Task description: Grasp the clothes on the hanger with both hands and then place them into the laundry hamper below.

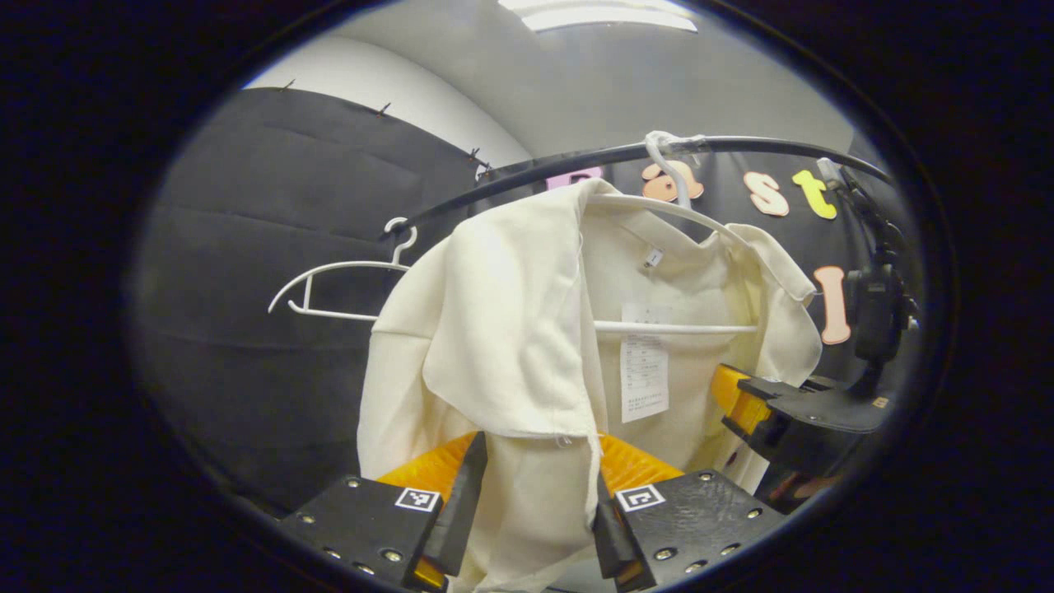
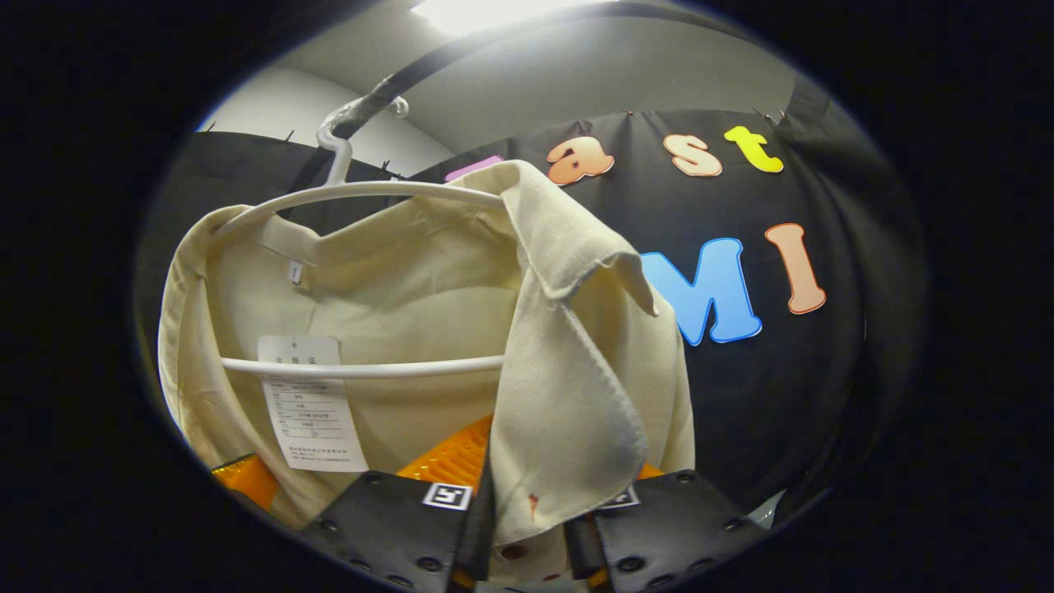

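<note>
Left gripper view: a cream shirt (image 1: 510,329) hangs on a white hanger (image 1: 675,328) hooked over a black rail (image 1: 576,161). The left gripper (image 1: 535,511) sits at the bottom with its fingers either side of the shirt's front panel, which drops between them; the gap looks fairly wide, and I cannot tell whether both fingers press on the cloth. The right gripper (image 1: 745,408) shows farther off at the shirt's other edge. An empty hanger (image 1: 346,288) hangs further along the rail.

Right gripper view: the right gripper (image 2: 527,527) has its fingers drawn in close on the shirt's (image 2: 568,395) other front flap, apparently pinching it. The hanger (image 2: 362,366) is inside the shirt.

Judging from this, both grasps are near set; lifting the shirt off and lowering it into the hamper remain
</note>
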A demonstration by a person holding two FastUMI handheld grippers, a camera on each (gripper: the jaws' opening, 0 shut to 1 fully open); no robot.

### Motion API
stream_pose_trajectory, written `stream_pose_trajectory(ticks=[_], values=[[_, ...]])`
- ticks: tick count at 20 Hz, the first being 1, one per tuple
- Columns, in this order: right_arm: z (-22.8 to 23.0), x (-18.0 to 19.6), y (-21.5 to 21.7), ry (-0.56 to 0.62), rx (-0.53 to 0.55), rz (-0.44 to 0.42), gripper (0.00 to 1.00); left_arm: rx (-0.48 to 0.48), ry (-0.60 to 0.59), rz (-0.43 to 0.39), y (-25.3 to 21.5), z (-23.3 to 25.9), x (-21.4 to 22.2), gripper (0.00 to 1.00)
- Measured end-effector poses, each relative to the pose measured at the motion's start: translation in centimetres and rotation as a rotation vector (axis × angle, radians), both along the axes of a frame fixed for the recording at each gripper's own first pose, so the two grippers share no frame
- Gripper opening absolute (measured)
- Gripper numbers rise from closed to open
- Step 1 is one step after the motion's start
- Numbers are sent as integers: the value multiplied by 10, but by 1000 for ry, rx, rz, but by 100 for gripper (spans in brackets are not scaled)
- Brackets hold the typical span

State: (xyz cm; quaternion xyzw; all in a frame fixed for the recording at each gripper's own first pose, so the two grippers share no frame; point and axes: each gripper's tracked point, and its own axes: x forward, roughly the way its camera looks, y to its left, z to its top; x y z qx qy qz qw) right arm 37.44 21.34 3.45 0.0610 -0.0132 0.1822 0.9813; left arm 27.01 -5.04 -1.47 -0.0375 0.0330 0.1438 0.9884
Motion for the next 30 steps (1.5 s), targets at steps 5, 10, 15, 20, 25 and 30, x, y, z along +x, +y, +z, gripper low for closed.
stream_pose_trajectory(ticks=[5,10,15,20,25,30], values=[[6,0,-8,-47,-58,11,0,18,-57,58,19,12,-10,7],[30,3,-35,-144,-124,-65,0,60,-78,94,31,29,-26,2],[58,1,-62,-222,-110,-138,0,120,-142,144,50,65,-58,1],[62,19,-95,-226,-80,-209,3,176,-173,172,63,88,-64,1],[66,42,-115,-208,-28,-231,6,203,-201,204,85,107,-66,1],[67,66,-113,-175,21,-175,6,258,-244,223,114,144,-63,2]])
